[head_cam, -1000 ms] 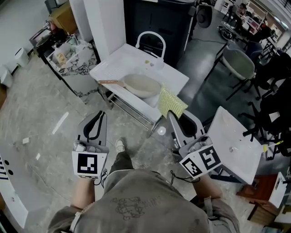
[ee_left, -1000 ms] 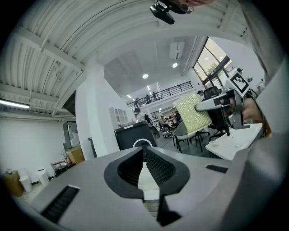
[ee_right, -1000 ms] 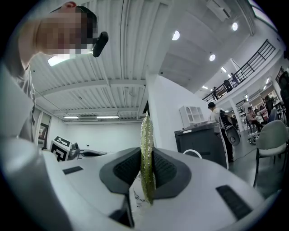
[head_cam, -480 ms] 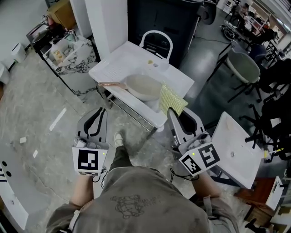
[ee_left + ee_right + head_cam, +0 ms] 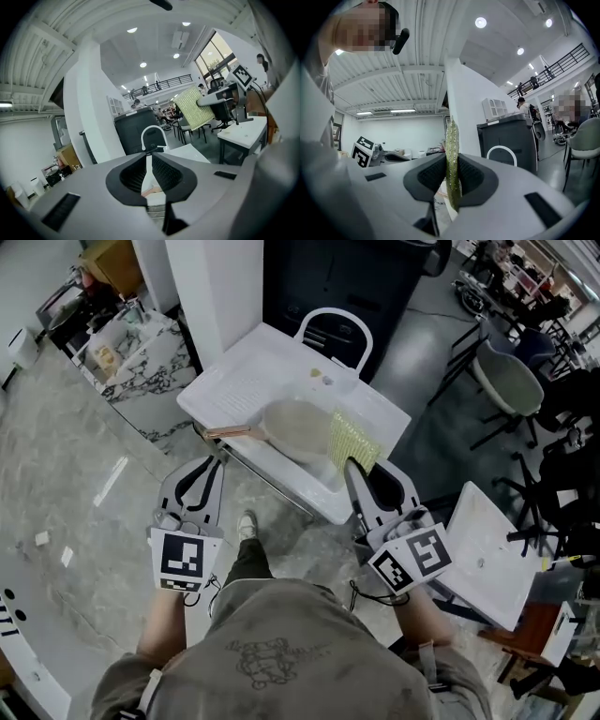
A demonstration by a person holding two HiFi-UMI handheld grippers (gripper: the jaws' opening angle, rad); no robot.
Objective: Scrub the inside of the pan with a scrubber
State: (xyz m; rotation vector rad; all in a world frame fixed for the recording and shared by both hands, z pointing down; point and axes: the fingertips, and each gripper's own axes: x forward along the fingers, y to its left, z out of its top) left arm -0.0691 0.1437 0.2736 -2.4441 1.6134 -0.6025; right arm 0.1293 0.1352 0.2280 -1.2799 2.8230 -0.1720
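Note:
A pale round pan (image 5: pixel 292 426) with a wooden handle (image 5: pixel 228 432) lies in the white sink unit (image 5: pixel 248 381). My right gripper (image 5: pixel 351 469) is shut on a yellow-green mesh scrubber (image 5: pixel 351 439) that stands up over the sink's near right edge, beside the pan. In the right gripper view the scrubber (image 5: pixel 452 154) shows edge-on, pinched between the pads. My left gripper (image 5: pixel 212 465) is shut with nothing in it, just short of the pan's handle. The left gripper view looks over its shut jaws at the scrubber (image 5: pixel 193 108) and the arched faucet (image 5: pixel 153 135).
A white arched faucet (image 5: pixel 336 326) stands at the sink's back, in front of a black cabinet (image 5: pixel 337 273). There is a white table (image 5: pixel 487 540) at my right and chairs (image 5: pixel 514 381) beyond it. A marble-topped stand with clutter (image 5: pixel 117 338) is at the left.
Both grippers have moved forward to the sink's near edge. The scrubber now hangs over the sink rim beside the pan. Both jaws stay as they were.

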